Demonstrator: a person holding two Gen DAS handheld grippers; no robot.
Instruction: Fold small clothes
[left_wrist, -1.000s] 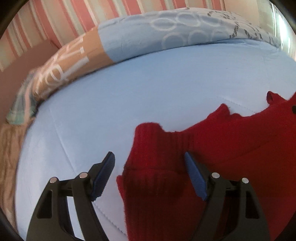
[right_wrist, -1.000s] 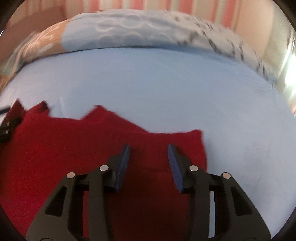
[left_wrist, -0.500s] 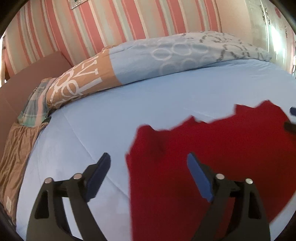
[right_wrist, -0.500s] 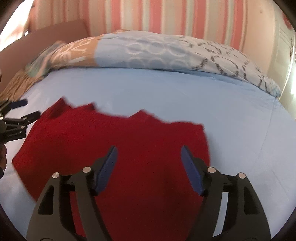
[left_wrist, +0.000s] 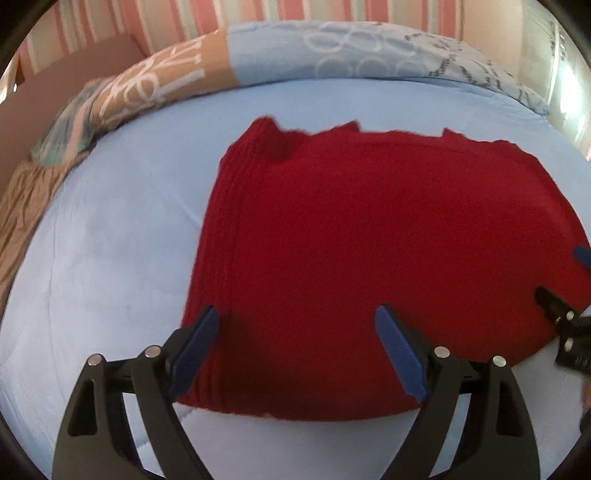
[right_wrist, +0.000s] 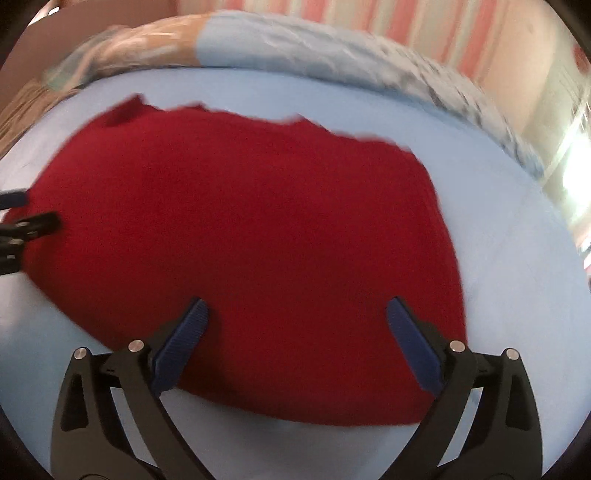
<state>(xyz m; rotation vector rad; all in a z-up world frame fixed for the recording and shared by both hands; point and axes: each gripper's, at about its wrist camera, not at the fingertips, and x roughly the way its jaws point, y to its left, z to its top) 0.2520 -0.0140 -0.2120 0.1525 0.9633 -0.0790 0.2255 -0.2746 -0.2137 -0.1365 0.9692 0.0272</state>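
Left wrist view takes in the bed first, its pale blue cover running up to a patterned duvet bunched along the striped wall. On the cover lies the red knit garment, now a flat, roughly rectangular slab with a ribbed edge on its left side and a jagged far edge. A second ago a ribbed cuff sat between the fingers up close; now both grippers have backed away towards the near edge and the whole folded piece shows. The left gripper hangs over the near left corner, its fingers wide with nothing gripped. The right gripper hovers over the near right part, its jaws opening, with cloth below them but none pinched. I judge this fold laid and released; what remains is probably another fold across, or smoothing the uneven far edge.
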